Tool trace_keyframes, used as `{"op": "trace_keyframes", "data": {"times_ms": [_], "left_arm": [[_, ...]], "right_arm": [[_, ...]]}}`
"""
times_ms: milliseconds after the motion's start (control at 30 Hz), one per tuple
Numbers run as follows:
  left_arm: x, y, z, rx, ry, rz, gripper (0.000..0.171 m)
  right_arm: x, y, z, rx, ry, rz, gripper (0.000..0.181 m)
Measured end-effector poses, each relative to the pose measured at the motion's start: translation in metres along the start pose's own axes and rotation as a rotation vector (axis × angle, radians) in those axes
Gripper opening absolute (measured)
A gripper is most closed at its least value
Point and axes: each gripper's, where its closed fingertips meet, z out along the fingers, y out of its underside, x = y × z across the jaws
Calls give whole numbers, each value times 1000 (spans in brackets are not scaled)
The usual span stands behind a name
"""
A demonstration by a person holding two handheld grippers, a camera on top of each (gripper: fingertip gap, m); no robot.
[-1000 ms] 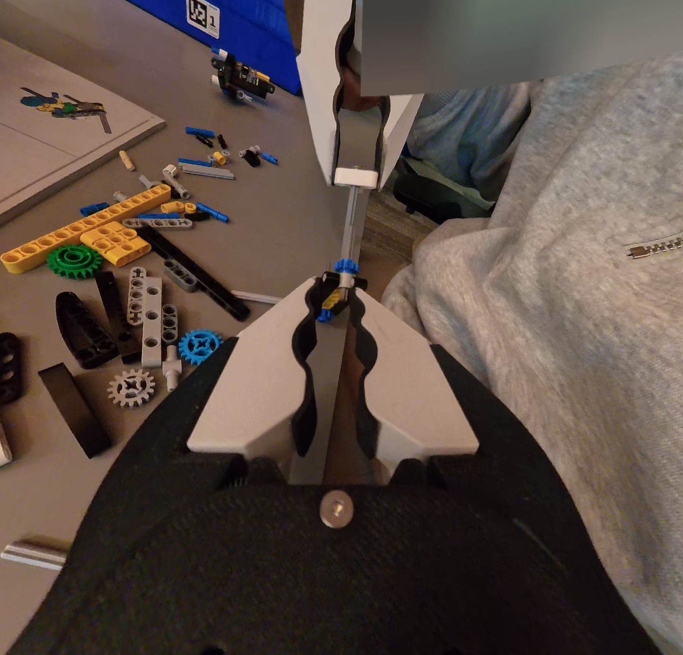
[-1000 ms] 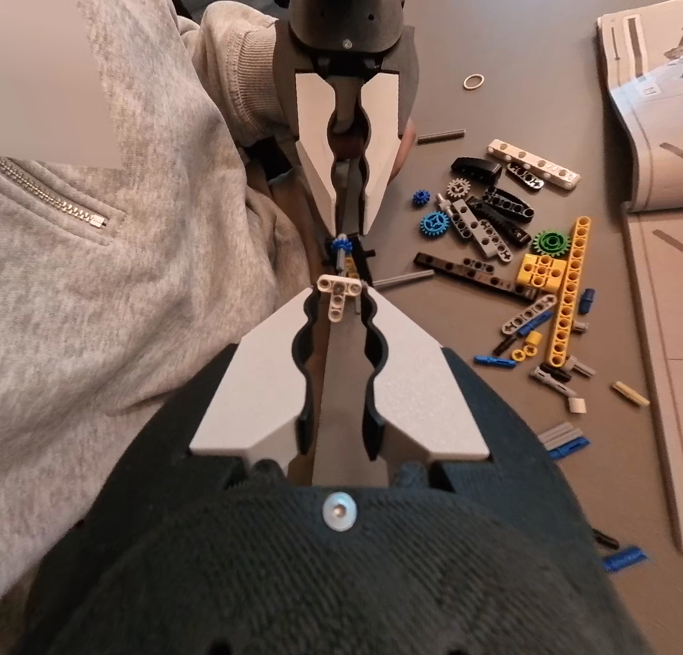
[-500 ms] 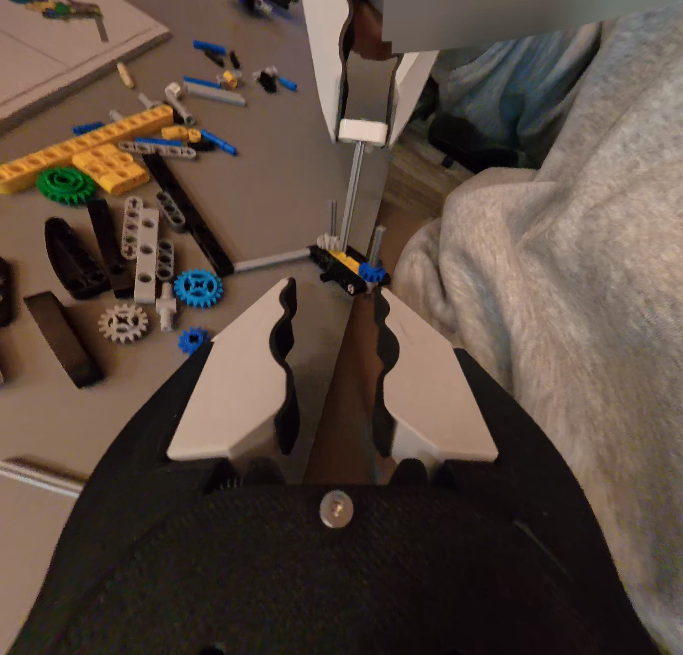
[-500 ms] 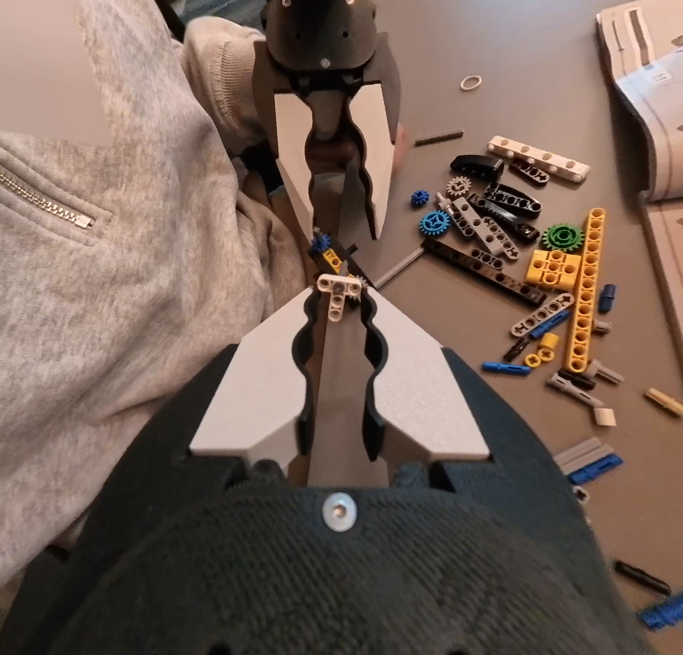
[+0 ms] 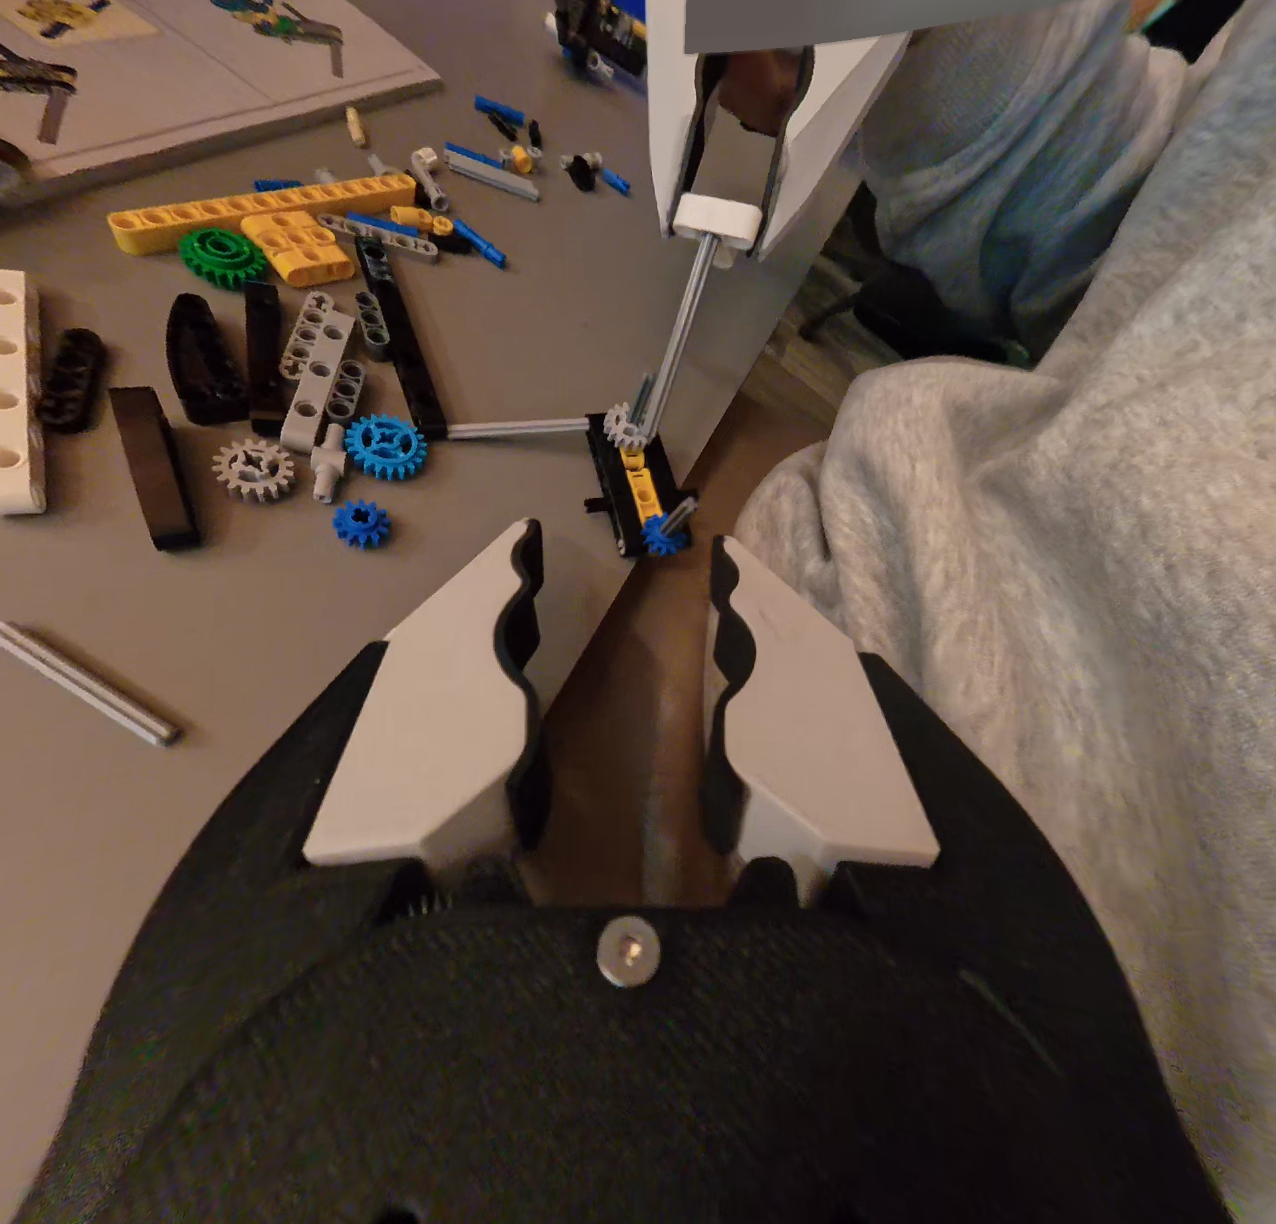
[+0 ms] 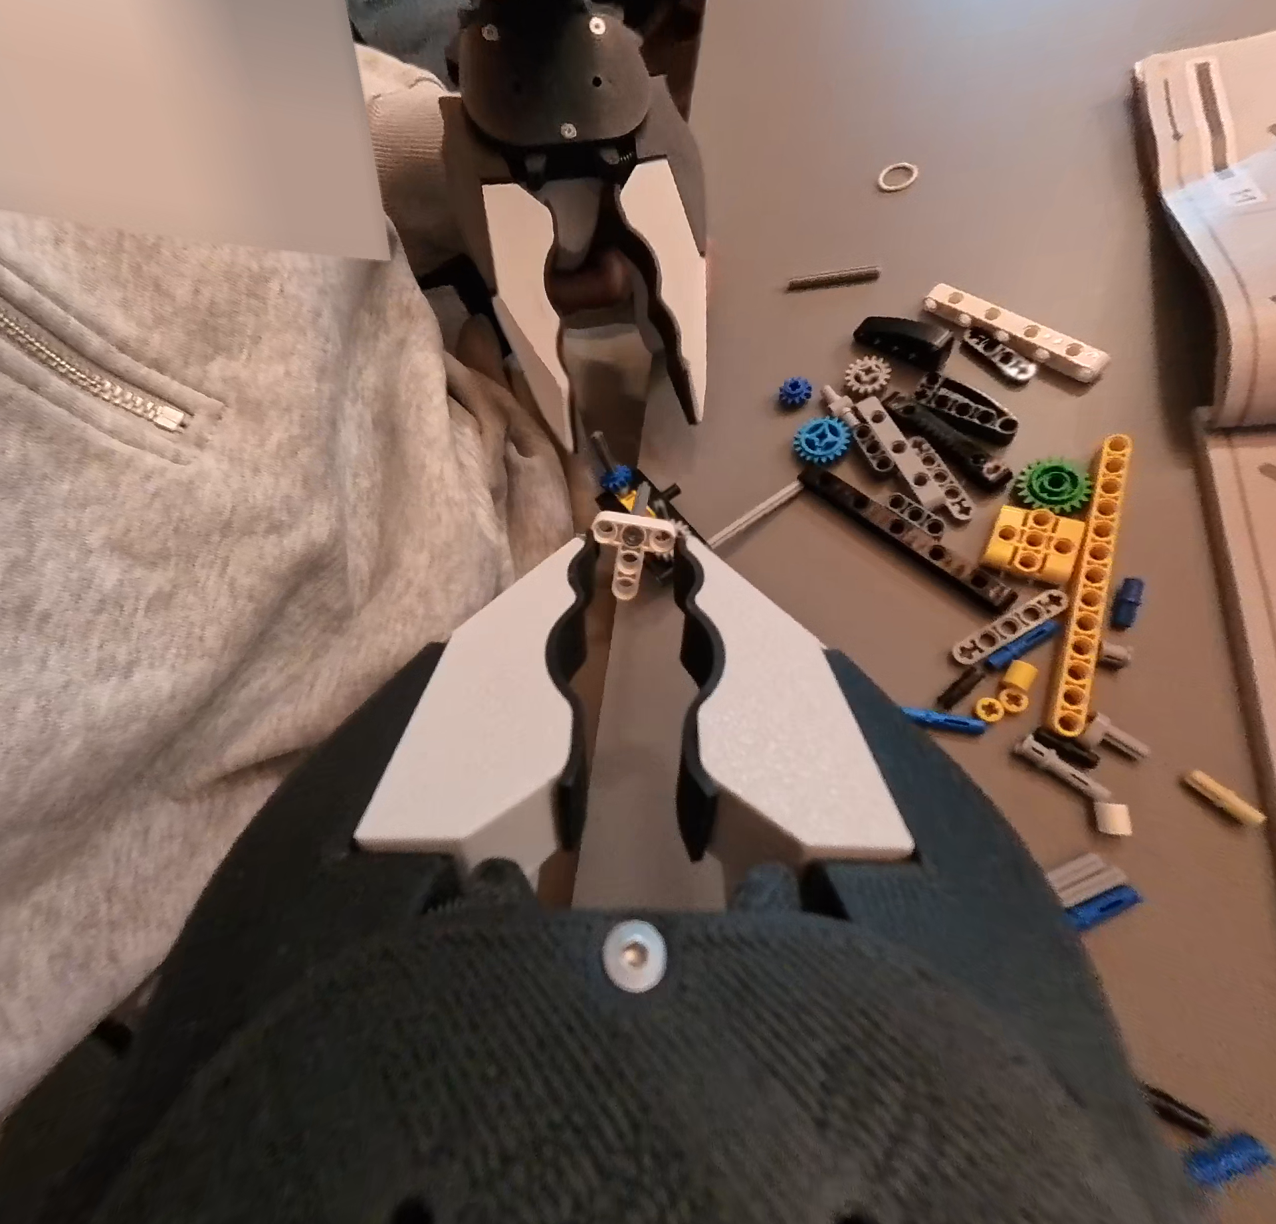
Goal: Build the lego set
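The small lego assembly point(image 5: 639, 483), a black frame with yellow core, grey gear and blue gear, sits at the table edge point(image 5: 718, 431), beside the person's grey sweatshirt point(image 5: 1001, 569). The left gripper point(image 5: 625, 535) is spread wide and empty, its tips just short of the assembly's blue gear. The right gripper point(image 6: 634, 556) is clamped on a white T-shaped piece point(image 6: 632, 545) whose grey axle point(image 5: 680, 328) slants down into the assembly. Loose parts point(image 5: 311, 335) crowd the table beyond the assembly, leaving bare surface between. A label on the left gripper and the instruction booklet point(image 6: 1215, 224) bear writing.
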Motion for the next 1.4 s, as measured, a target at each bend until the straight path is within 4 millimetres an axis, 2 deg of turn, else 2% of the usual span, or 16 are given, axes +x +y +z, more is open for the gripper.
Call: {"op": "trace_keyframes", "data": {"times_ms": [133,267,367,567,667,867,1033,1133,1400], "left_arm": [[9,-8,4,92,-108,32,55],[0,4,17,54,-347,144,54],[-3,9,21,66,-404,167,52],[0,10,23,103,-366,105,39],[-1,12,24,93,-372,106,25],[1,12,24,97,-333,79,24],[6,2,19,121,-323,131,23],[5,-2,15,131,-334,155,23],[1,-3,10,119,-344,197,23]], "right_arm": [[-2,-4,-1,-13,11,-13,21],[-4,-9,-2,-22,21,-32,21],[-7,-13,-1,-38,22,-52,21],[-9,-12,5,-105,37,-81,21],[-9,-12,8,-147,55,-104,20],[-9,-15,14,-265,75,-169,16],[-13,-25,17,-336,67,-222,16],[-9,-25,18,-379,86,-235,16],[-11,-24,21,-377,56,-195,15]]}}
